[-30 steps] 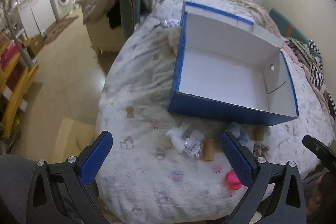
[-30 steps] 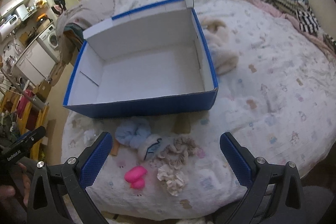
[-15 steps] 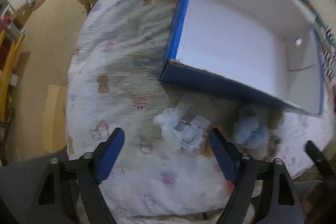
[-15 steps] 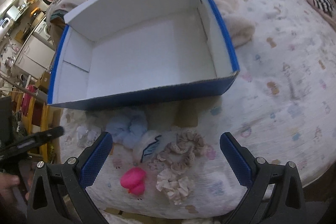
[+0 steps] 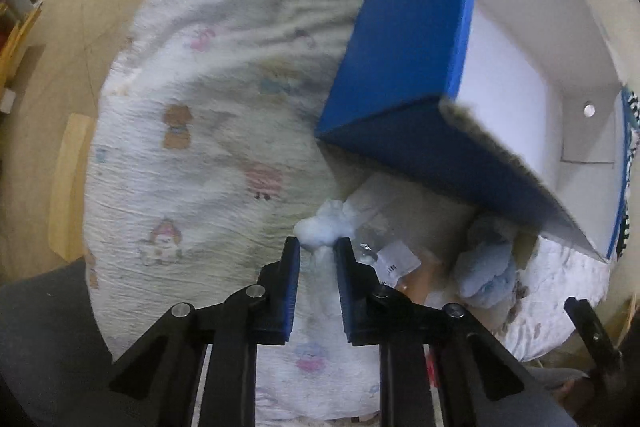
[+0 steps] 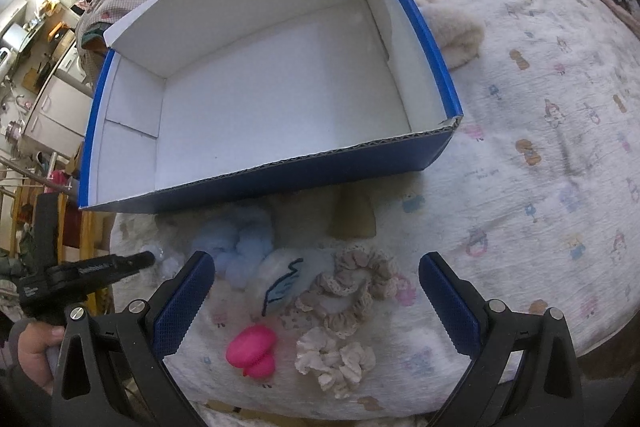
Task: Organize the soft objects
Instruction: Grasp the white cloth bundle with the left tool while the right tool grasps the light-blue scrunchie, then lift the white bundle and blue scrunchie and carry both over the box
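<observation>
An empty blue box (image 6: 432, 147) with a white inside stands on the bed; it also shows in the left wrist view (image 5: 400, 39). My left gripper (image 5: 318, 245) is shut on a small white fluffy tuft (image 5: 324, 227) lying near the box's front corner. In front of the box lie a light blue scrunchie (image 6: 240, 239), a white soft piece with a blue mark (image 6: 288, 283), a beige lace scrunchie (image 6: 352, 287), a cream scrunchie (image 6: 336, 359) and a pink soft toy (image 6: 252, 347). My right gripper (image 6: 316, 283) is open above them.
The bed sheet (image 6: 540, 167) has a cartoon print. A cream fluffy cloth (image 6: 448, 27) lies right of the box. A clear packet with a label (image 5: 394, 263) lies beside the tuft. The bed's edge drops to the floor (image 5: 60, 27) at left.
My left gripper has moved down and forward to the white tuft and shut on it. My right gripper has come a little closer to the scrunchies and stays open.
</observation>
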`<state>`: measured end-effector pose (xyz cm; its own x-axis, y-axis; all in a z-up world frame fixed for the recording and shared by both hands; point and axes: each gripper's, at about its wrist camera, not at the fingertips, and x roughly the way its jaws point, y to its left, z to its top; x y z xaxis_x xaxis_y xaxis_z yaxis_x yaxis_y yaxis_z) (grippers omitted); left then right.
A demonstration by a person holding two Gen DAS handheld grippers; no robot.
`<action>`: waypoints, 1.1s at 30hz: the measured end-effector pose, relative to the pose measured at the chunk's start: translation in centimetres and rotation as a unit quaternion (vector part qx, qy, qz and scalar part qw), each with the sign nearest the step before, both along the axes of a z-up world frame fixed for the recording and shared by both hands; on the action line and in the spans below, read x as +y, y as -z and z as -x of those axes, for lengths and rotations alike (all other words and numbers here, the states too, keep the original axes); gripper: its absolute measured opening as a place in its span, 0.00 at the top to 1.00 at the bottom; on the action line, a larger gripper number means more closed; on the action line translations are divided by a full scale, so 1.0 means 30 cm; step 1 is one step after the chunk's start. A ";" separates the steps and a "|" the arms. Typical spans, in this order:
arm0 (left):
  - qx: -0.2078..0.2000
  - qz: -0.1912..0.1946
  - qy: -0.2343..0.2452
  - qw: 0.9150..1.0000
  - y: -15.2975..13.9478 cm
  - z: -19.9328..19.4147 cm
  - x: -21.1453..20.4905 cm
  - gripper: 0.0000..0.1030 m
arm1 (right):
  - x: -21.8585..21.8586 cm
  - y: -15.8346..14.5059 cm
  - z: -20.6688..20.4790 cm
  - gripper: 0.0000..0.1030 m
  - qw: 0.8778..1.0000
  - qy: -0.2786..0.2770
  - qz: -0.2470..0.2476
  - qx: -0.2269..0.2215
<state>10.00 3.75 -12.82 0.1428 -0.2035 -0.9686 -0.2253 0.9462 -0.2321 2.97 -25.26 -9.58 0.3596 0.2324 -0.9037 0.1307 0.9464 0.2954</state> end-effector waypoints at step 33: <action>-0.074 -0.072 0.014 0.995 -0.151 0.127 0.029 0.85 | 0.336 0.169 -0.122 0.94 0.981 -0.178 0.068 0.028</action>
<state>6.19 4.63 -8.30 0.2813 -0.0702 -0.9571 -0.1714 0.9776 -0.1221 6.63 -15.17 -14.65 0.2261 0.2096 -0.9513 -0.2020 0.9654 0.1647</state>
